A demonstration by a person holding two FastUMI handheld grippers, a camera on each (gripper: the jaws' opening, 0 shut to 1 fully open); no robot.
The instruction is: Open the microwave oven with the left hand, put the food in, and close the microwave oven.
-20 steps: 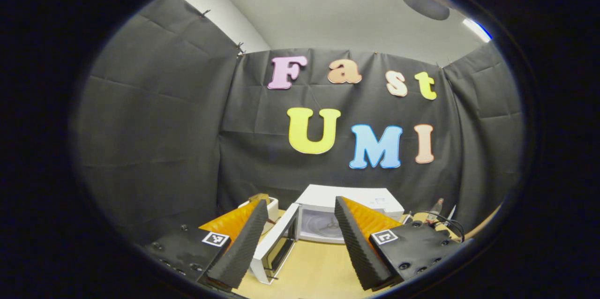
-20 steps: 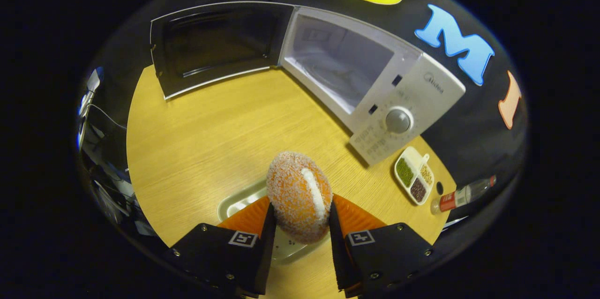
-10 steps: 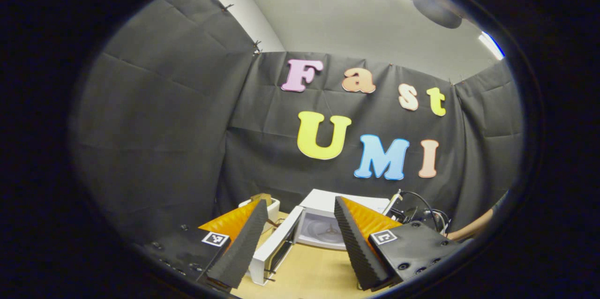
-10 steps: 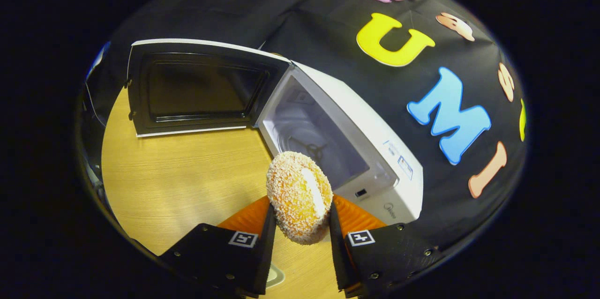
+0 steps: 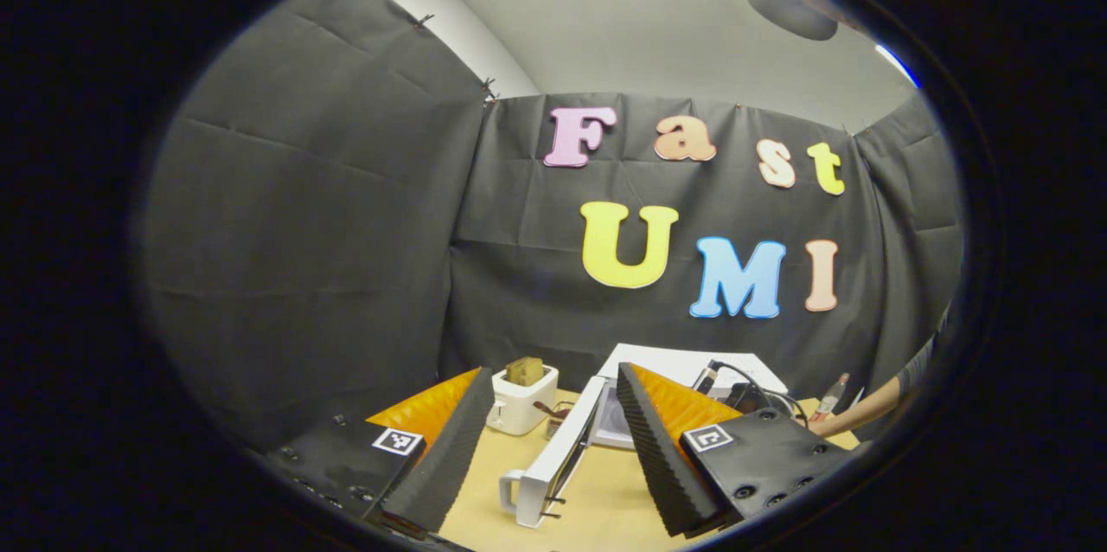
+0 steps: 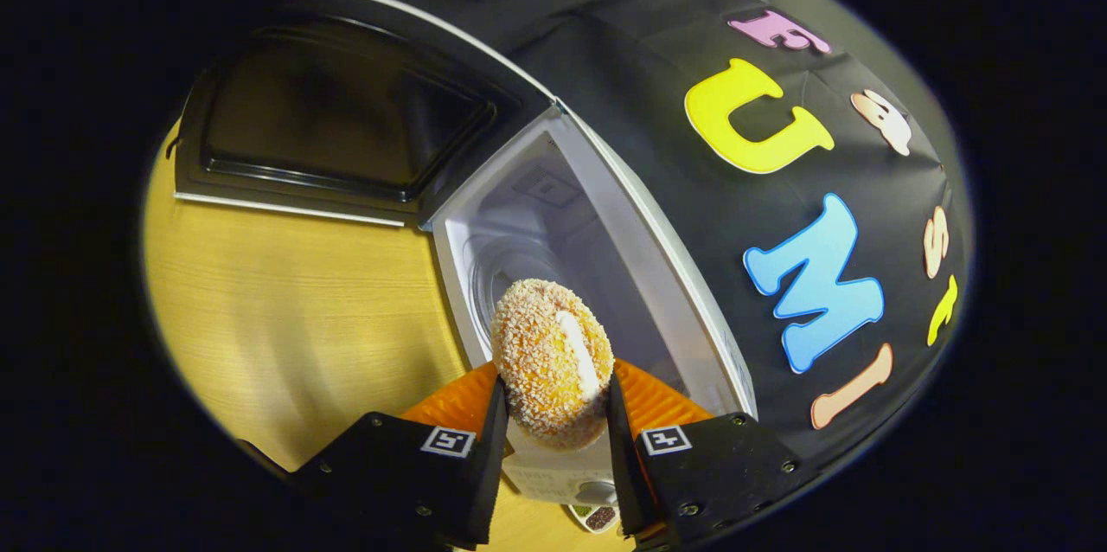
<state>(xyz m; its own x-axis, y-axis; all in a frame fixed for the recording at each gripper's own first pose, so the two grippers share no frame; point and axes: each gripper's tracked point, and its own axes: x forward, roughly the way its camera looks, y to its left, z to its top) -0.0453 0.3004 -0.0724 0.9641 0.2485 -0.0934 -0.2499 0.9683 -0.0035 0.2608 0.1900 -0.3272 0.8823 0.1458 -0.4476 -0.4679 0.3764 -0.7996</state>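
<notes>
Risk, as I judge it: my right gripper [image 6: 553, 414] pinches the sugared bun [image 6: 552, 360] only by its flanks, so a brush against the frame of the microwave oven [image 6: 597, 275] on the way in could knock it loose, or too firm a squeeze could crush it. The bun sits upright between my right jaws, both fingers pressed on it, with the open cavity straight ahead and the door [image 6: 329, 115] swung wide ahead to the left. My left gripper [image 5: 553, 439] hangs back, jaws spread and empty, the door's edge [image 5: 553, 465] between and beyond them.
</notes>
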